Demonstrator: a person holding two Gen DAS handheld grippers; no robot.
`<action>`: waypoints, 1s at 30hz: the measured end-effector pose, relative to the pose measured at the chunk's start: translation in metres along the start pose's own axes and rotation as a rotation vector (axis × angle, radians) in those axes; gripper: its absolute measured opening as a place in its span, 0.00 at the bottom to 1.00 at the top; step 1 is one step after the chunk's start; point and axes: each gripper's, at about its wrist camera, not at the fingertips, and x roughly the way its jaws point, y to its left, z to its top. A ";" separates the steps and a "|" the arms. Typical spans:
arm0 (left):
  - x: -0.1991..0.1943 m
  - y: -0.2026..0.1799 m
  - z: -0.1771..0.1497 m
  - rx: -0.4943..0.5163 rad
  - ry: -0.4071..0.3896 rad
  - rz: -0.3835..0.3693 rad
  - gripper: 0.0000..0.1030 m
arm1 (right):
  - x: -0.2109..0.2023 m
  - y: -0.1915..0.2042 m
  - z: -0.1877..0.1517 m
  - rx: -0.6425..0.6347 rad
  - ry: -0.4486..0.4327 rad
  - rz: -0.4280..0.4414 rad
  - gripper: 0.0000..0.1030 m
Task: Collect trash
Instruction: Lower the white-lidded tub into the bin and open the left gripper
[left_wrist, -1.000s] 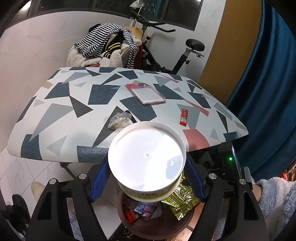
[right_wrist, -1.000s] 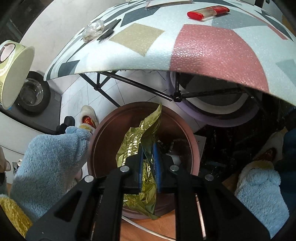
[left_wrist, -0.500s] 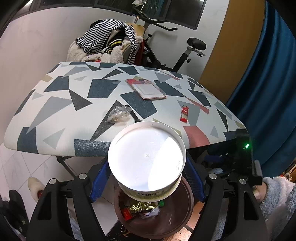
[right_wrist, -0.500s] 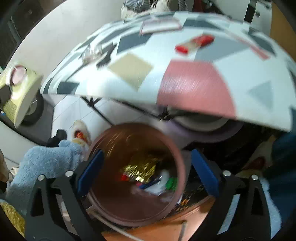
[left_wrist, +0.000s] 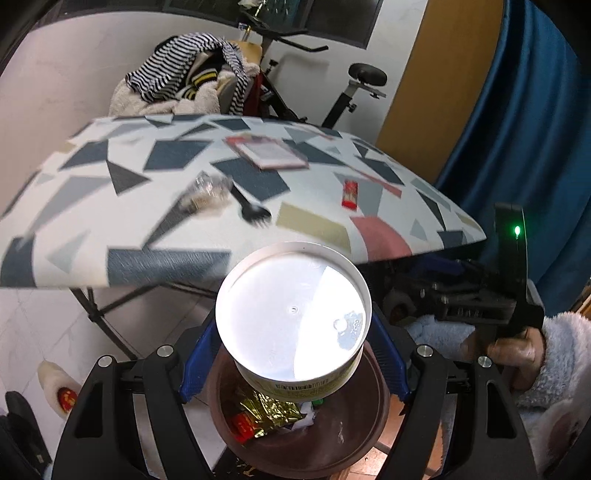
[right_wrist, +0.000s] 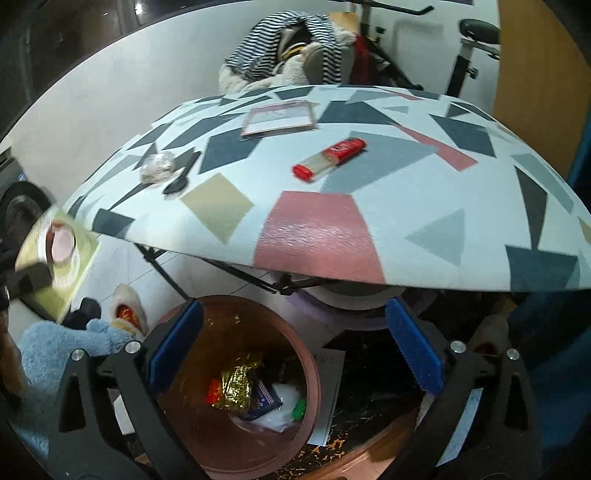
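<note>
My left gripper (left_wrist: 293, 363) is shut on a white paper noodle cup (left_wrist: 293, 314) and holds it above the brown trash bin (left_wrist: 343, 443). The cup also shows at the left edge of the right wrist view (right_wrist: 59, 254). My right gripper (right_wrist: 293, 354) is open and empty above the bin (right_wrist: 192, 417), which holds a gold foil wrapper (right_wrist: 236, 384) and other wrappers. On the patterned table (right_wrist: 314, 229) lie a crumpled clear wrapper (right_wrist: 157, 166), a black plastic fork (right_wrist: 181, 177) and a red lighter (right_wrist: 328, 155).
A pink-framed flat card (right_wrist: 279, 118) lies at the table's far side. Behind the table stand a chair piled with clothes (left_wrist: 184, 85) and an exercise bike (left_wrist: 347, 92). A blue curtain (left_wrist: 524, 110) hangs at the right. Slippered feet (right_wrist: 125, 314) stand beside the bin.
My right gripper opened and let the gold foil wrapper fall into the bin, then rose and tilted toward the table. My left gripper lowered the cup closer over the bin.
</note>
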 end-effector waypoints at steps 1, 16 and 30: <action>0.005 0.000 -0.003 -0.006 0.015 -0.007 0.72 | 0.000 -0.001 -0.001 0.006 -0.001 -0.005 0.94; 0.054 -0.004 -0.024 0.022 0.189 -0.017 0.72 | 0.005 -0.016 -0.004 0.044 -0.018 -0.075 0.94; 0.053 -0.001 -0.022 0.007 0.189 -0.009 0.75 | 0.004 -0.012 -0.005 0.043 -0.017 -0.076 0.94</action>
